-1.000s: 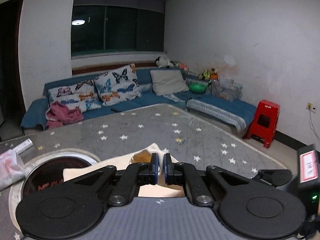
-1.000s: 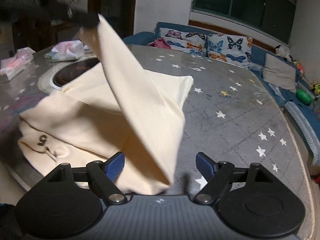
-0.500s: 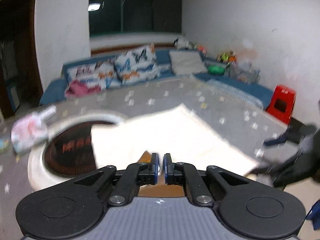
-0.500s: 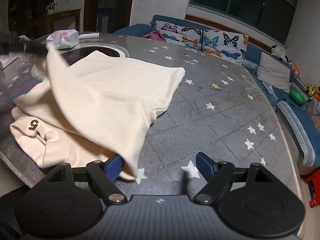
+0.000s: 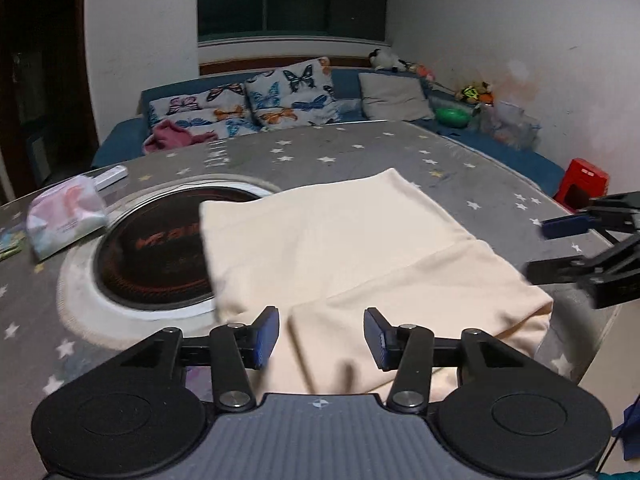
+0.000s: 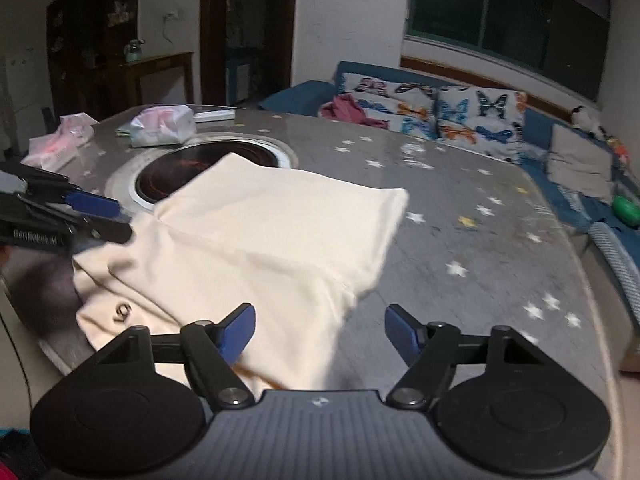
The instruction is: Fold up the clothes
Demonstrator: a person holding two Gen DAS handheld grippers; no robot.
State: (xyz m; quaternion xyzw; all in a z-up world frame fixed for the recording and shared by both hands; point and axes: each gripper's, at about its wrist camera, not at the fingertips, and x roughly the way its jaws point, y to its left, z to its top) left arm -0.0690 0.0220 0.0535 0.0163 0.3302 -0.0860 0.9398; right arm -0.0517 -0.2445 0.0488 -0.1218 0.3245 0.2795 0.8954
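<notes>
A cream garment (image 5: pixel 340 248) lies folded over on the grey star-patterned table (image 5: pixel 460 168), partly covering the round black inset (image 5: pixel 156 252). It also shows in the right wrist view (image 6: pixel 260 248), with a small dark logo (image 6: pixel 122 312) near its front left corner. My left gripper (image 5: pixel 320 336) is open and empty, just above the garment's near edge. My right gripper (image 6: pixel 320 332) is open and empty over the garment's front right corner. Each gripper shows in the other's view, the right one (image 5: pixel 576 248) and the left one (image 6: pixel 80 216) at the cloth's sides.
A pack of tissues (image 5: pixel 68 216) and a white remote (image 5: pixel 112 176) lie at the table's left. A plastic bag (image 6: pixel 60 140) sits at the far left edge. A blue sofa with butterfly cushions (image 5: pixel 280 100) stands behind the table, a red stool (image 5: pixel 584 184) to the right.
My left gripper has opened and let go of the cream garment, which now lies flat folded on the table. The right gripper stays open and has drawn back slightly.
</notes>
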